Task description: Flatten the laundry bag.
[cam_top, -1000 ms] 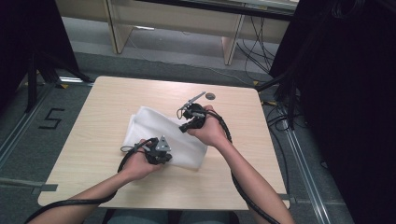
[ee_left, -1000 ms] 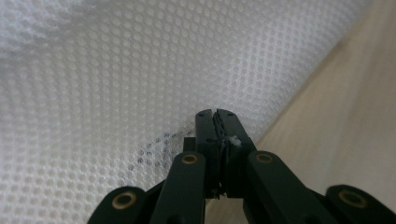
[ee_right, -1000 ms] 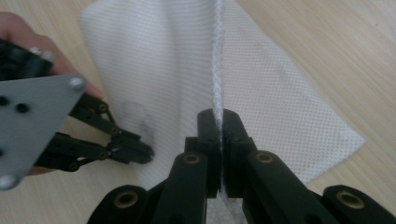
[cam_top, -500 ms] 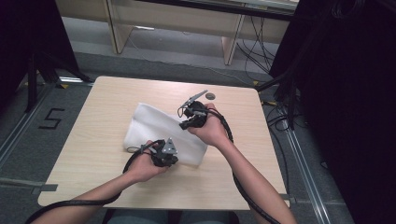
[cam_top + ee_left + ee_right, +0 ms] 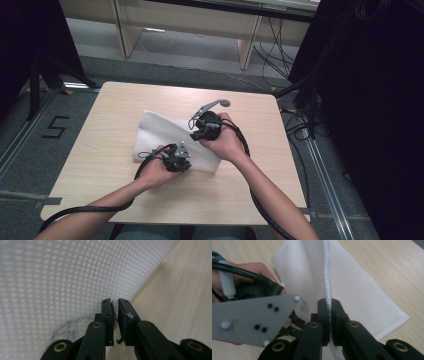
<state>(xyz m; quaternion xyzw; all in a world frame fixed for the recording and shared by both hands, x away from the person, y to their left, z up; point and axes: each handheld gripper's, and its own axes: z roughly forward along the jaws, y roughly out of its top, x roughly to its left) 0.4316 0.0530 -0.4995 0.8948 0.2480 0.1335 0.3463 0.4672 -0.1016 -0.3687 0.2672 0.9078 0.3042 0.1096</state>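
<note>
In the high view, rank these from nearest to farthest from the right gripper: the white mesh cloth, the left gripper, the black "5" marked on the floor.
1. White mesh cloth: pinched in the right gripper, so in contact.
2. Left gripper: just below and left of it, over the cloth's near edge; its jaws have just been opening slightly.
3. Black "5" floor marking: far left, off the wooden table.
</note>
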